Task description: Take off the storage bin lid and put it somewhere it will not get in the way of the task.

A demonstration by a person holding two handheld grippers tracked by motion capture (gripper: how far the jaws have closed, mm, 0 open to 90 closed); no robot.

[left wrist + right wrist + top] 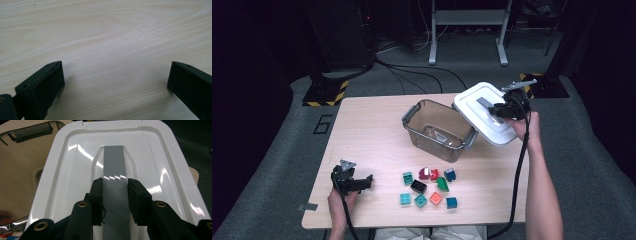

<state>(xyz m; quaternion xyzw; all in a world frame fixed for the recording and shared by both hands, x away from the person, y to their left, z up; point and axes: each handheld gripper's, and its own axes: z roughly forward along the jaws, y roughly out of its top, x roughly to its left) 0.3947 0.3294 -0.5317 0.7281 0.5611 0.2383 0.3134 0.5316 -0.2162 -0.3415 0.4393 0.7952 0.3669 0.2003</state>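
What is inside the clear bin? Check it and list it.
Through the clear bin only its bare bottom and reflections show; no blocks are visible inside. The white lid, clamped in the right claw, covers its right rim corner, so that spot stays hidden. Coloured blocks lie outside on the table.

White lid (484, 117) with grey strip (115, 195), smoky clear box (437, 129), pale wood-grain table (372, 135)

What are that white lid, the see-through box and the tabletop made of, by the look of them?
The white lid, held in the right claw, looks like glossy moulded plastic: it shows sharp highlights and pressed ridges. The box seems clear, smoke-tinted plastic, since the table shows through its walls. The tabletop shows pale wood grain with a matte finish, perhaps laminate.
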